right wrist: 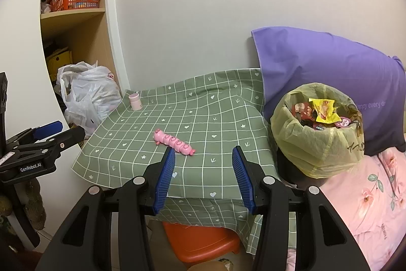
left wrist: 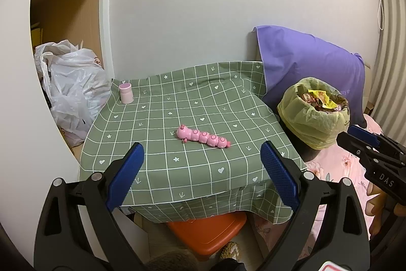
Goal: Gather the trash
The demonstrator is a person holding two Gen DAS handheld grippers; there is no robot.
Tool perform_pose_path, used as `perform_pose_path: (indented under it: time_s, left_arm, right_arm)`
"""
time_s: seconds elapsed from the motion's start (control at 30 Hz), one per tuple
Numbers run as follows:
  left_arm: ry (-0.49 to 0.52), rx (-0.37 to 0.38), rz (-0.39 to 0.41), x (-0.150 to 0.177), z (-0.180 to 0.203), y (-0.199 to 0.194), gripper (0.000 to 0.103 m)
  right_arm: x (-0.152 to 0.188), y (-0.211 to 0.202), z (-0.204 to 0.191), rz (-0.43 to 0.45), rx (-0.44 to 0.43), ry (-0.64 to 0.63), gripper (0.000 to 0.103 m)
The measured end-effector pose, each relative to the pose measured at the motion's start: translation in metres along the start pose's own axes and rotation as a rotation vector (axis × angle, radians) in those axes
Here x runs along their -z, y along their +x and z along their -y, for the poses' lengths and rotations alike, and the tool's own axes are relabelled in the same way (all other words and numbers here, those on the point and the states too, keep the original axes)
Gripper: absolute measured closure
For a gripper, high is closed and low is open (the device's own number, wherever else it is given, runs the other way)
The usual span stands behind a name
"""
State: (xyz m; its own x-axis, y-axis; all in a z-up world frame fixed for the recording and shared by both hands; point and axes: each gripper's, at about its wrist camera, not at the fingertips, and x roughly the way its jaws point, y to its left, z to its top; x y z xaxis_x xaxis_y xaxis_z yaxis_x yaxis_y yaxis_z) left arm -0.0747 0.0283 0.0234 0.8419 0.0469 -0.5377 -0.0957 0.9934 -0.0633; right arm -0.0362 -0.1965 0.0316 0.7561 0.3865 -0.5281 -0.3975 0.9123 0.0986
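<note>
Left wrist view: the left hand-held gripper (left wrist: 201, 174) hangs wide apart and empty over the counter (left wrist: 157, 177); on it lie only a pink toy (left wrist: 203, 137) and a pink cup (left wrist: 125, 92); the bin (left wrist: 314, 116), already full of wrappers, stands just beside its right edge.

Right wrist view: the right hand-held gripper (right wrist: 204, 178) is likewise parted, holding nothing; collection looks nearly done, so the next move likely calls for gathering the bin's bag.

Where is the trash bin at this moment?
In both wrist views the trash bin sits at the right, off the right edge of the green checked tablecloth, in front of the purple pillow.
</note>
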Motion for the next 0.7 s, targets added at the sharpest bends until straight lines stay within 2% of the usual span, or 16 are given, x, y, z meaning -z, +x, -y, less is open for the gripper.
perform_pose_path:
  time_s: [0.7]
  left_arm:
    - [0.013, 0.011, 0.007, 0.0026, 0.0071, -0.0018, 0.015]
  right_arm:
    - [0.0038, -0.0005, 0.0048, -0.009, 0.003, 0.003, 0.059]
